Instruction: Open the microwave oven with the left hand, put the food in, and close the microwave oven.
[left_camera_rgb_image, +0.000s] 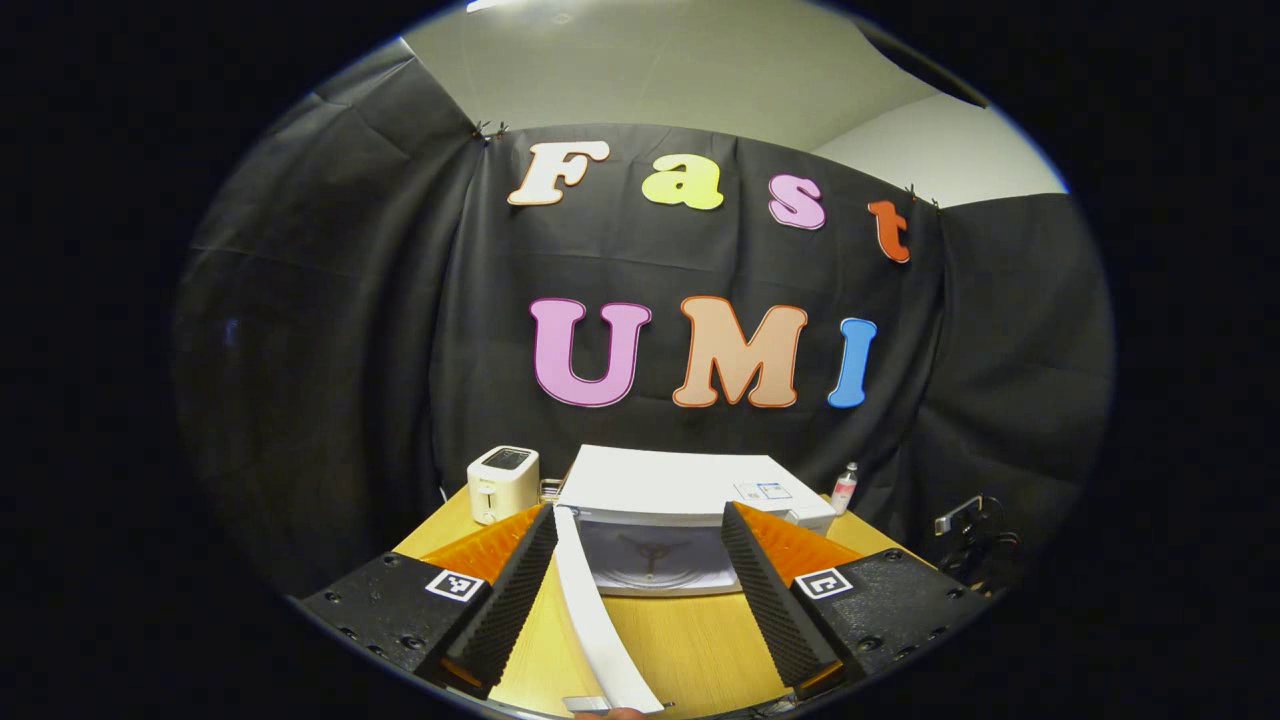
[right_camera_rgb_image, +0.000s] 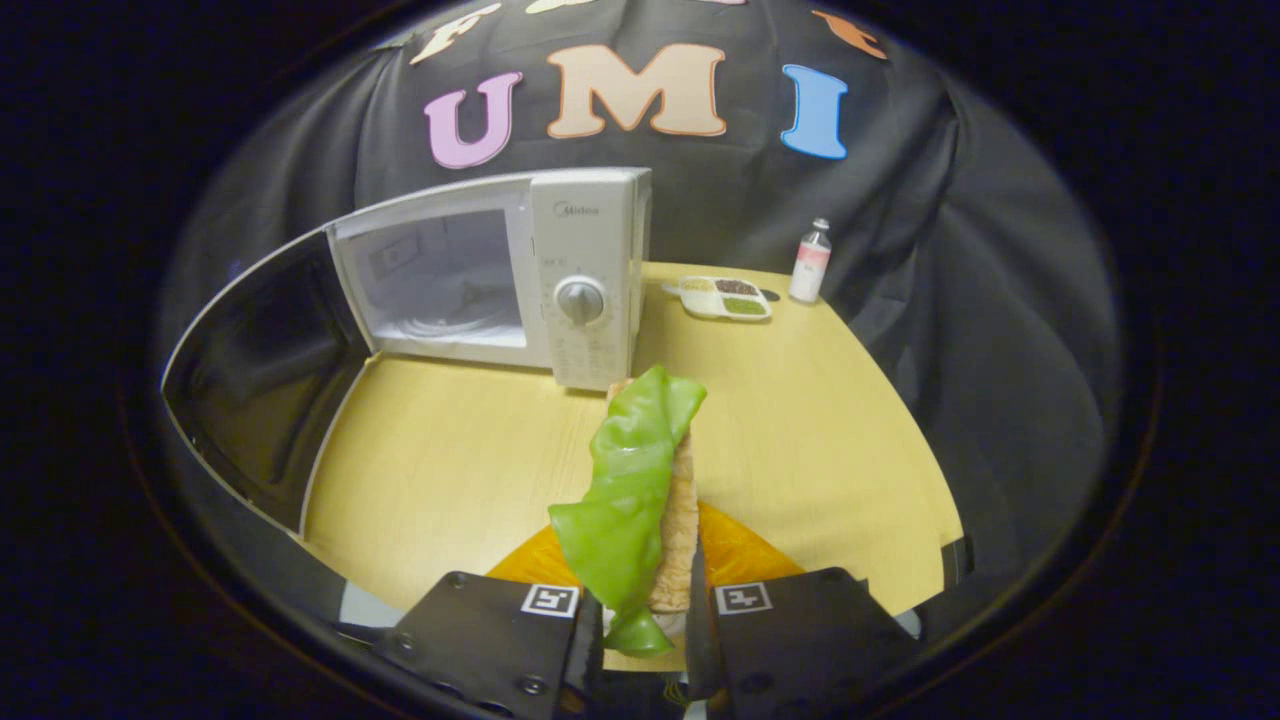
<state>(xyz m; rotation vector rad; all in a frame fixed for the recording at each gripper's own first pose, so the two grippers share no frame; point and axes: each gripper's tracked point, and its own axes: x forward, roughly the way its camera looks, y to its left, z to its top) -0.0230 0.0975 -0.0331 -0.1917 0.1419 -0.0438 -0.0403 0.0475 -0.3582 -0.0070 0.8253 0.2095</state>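
Food (right_camera_rgb_image: 640, 490) is sitting clamped in our right fingers (right_camera_rgb_image: 668, 610) above the bench (right_camera_rgb_image: 450, 470), left fingers (left_camera_rgb_image: 640, 590) gaping around the open door (left_camera_rgb_image: 590, 610); we are risking snagging the floppy leaf on the microwave (right_camera_rgb_image: 500, 275).

White microwave (right_camera_rgb_image: 585, 285) on table, door (right_camera_rgb_image: 255, 385) open, green-leafed sandwich (right_camera_rgb_image: 640, 490) upright

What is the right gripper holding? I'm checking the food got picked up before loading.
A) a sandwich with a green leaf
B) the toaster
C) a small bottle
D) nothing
A: in the right gripper view, the right gripper has both fingers pressed on the sandwich with a green leaf, held above the table.
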